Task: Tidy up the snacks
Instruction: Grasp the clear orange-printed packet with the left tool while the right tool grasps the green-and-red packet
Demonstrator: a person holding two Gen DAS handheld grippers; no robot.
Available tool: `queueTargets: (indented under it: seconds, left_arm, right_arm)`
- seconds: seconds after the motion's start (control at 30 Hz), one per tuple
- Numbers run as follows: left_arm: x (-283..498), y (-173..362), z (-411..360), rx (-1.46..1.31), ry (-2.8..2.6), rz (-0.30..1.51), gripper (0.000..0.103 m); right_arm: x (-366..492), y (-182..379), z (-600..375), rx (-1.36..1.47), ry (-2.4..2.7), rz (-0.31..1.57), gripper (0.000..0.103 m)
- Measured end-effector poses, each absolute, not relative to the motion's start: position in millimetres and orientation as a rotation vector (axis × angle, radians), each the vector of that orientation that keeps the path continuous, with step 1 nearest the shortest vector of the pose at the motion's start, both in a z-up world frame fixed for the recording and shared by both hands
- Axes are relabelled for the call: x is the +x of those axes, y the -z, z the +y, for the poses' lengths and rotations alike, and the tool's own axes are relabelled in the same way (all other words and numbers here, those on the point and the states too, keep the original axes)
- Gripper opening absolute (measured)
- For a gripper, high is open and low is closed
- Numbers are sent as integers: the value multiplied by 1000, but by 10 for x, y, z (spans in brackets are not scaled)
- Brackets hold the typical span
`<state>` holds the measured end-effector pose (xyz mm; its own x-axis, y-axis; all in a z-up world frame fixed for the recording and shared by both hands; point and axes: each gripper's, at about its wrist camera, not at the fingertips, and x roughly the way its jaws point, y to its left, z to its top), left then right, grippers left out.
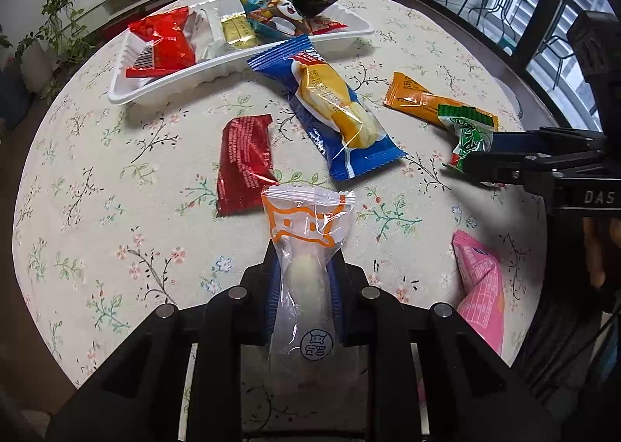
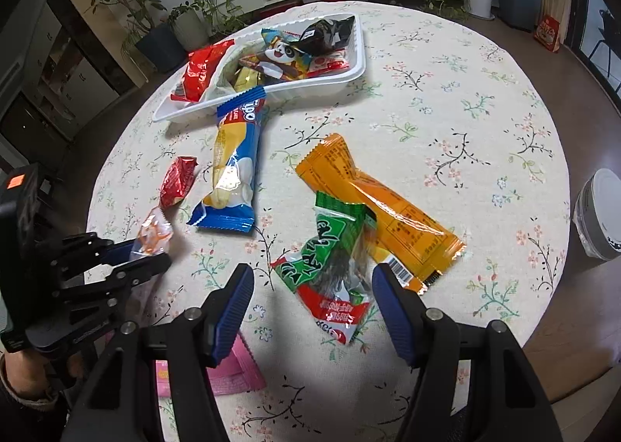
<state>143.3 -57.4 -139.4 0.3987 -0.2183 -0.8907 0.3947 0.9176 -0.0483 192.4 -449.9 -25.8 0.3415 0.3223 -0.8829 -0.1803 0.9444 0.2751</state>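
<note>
pink packet (image 2: 229, 372) half hidden behind right gripper (image 2: 310, 310); its print unreadable

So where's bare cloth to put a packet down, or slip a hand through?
Free: the cloth right of the orange packet out to the table's edge, and the stretch left of the red packet, below the tray. Crowded: the middle, blue packet to green packet, and the tray itself.

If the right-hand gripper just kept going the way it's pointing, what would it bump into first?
Most likely the green snack packet, which already lies between the open right gripper's fingers. Depth is hard to judge, so that's a guess.
</note>
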Motion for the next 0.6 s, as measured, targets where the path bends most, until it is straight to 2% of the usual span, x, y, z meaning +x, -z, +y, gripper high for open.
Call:
queueTargets:
  seconds: [0.4,0.6]
  left_arm:
    - [1316,1362,-287,90,377,1082,20]
    - [1279,1389,-218,71,374,1080,20]
  right_arm:
    - [2023,349,-4422,135,-297,1211,65]
    - [2050,344,-4332,70,-282,1220,60]
